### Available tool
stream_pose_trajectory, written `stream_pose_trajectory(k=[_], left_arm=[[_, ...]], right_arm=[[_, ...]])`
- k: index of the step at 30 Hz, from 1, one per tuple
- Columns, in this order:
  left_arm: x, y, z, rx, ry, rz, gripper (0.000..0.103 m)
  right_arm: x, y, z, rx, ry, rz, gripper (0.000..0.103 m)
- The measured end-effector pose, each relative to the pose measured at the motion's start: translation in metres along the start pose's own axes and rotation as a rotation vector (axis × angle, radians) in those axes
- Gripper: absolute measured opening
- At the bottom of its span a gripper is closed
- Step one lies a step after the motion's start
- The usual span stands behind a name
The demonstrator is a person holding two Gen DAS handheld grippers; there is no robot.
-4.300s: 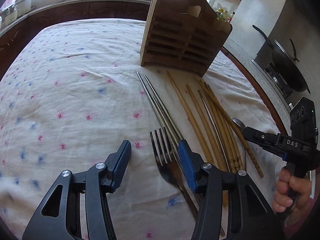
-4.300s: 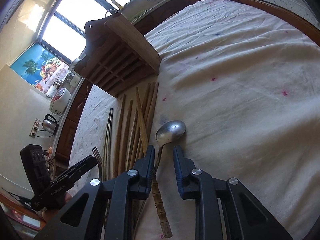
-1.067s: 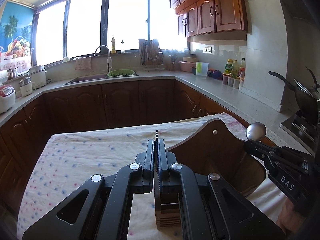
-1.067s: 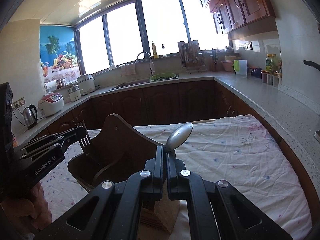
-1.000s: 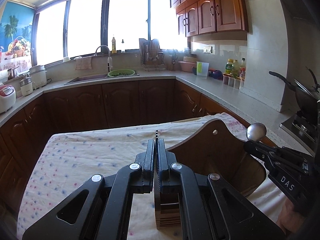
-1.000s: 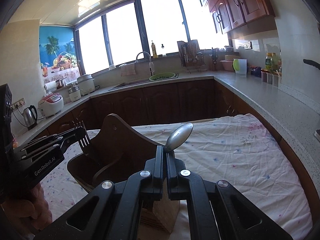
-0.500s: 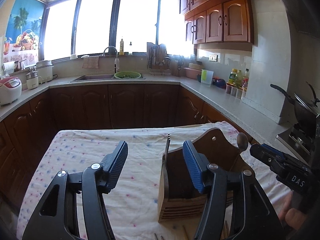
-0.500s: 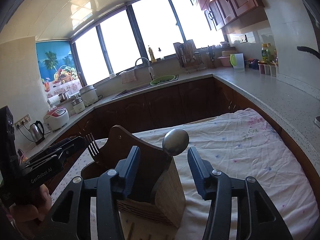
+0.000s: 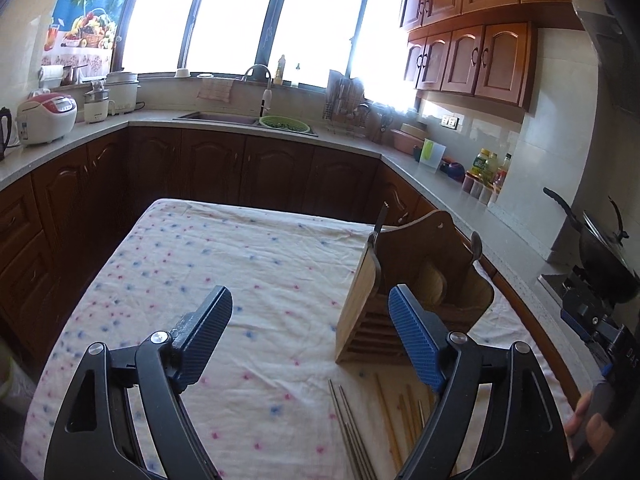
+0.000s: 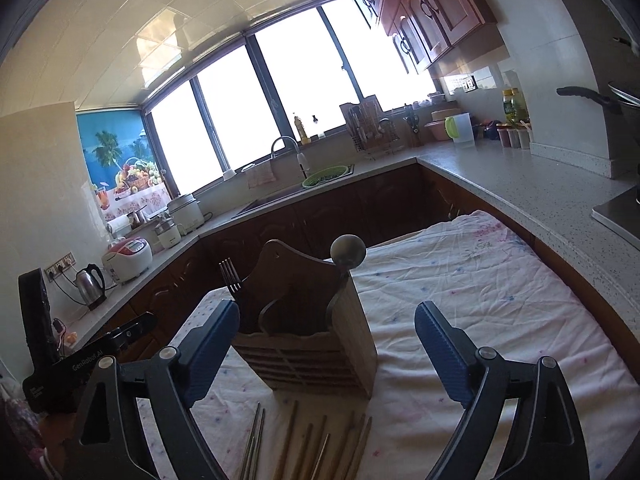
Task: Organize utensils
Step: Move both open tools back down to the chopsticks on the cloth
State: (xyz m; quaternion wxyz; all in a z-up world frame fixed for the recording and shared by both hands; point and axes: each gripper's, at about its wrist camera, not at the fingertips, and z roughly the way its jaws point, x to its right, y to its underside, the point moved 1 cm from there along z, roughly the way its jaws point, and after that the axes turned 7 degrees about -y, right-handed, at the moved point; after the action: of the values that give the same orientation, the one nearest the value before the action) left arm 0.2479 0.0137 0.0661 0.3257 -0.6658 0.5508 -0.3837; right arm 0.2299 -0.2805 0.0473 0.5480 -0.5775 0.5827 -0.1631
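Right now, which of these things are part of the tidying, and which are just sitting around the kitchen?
Part of the job: wooden utensil holder, fork, spoon, metal chopsticks, bamboo chopsticks.

Just lying about: rice cooker, kettle, green colander, wok.

My left tool (image 9: pixel 310 336) is matt black plastic with ribbed blue rubbery pads (image 9: pixel 414 334) and shiny metal pivot pins; my right tool (image 10: pixel 326 350) has the same finish. The utensil holder (image 10: pixel 308 320) is slatted wood, pale and matt on the sides, darker and smoother on the back panel. The fork (image 10: pixel 230 274) and spoon (image 10: pixel 348 252) are dull grey metal. The tabletop (image 9: pixel 240 264) wears wrinkled white cloth with pink and blue print. The metal chopsticks (image 9: pixel 352 436) are thin and shiny, the wooden chopsticks (image 10: pixel 316 446) matt tan. The cabinets (image 9: pixel 208 168) are glossy dark wood, the counter (image 10: pixel 520 184) speckled polished stone.
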Motion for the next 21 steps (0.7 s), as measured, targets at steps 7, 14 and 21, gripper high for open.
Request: stream_pose_trajectory(k=[7, 14, 21], left_arm=[[-0.016, 0.027, -0.021, -0.061, 0.004, -0.030, 0.083], [-0.020, 0.054, -0.032, -0.123, -0.007, -0.036, 0.083], [-0.023, 0.072, -0.024, -0.189, -0.030, -0.040, 0.083]], right_arm=[[-0.003, 0.025, -0.030, -0.019, 0.012, 0.054, 0.092], [-0.005, 0.049, -0.043, -0.073, 0.028, 0.069, 0.092], [-0.003, 0.070, -0.045, -0.130, 0.057, 0.066, 0.092]])
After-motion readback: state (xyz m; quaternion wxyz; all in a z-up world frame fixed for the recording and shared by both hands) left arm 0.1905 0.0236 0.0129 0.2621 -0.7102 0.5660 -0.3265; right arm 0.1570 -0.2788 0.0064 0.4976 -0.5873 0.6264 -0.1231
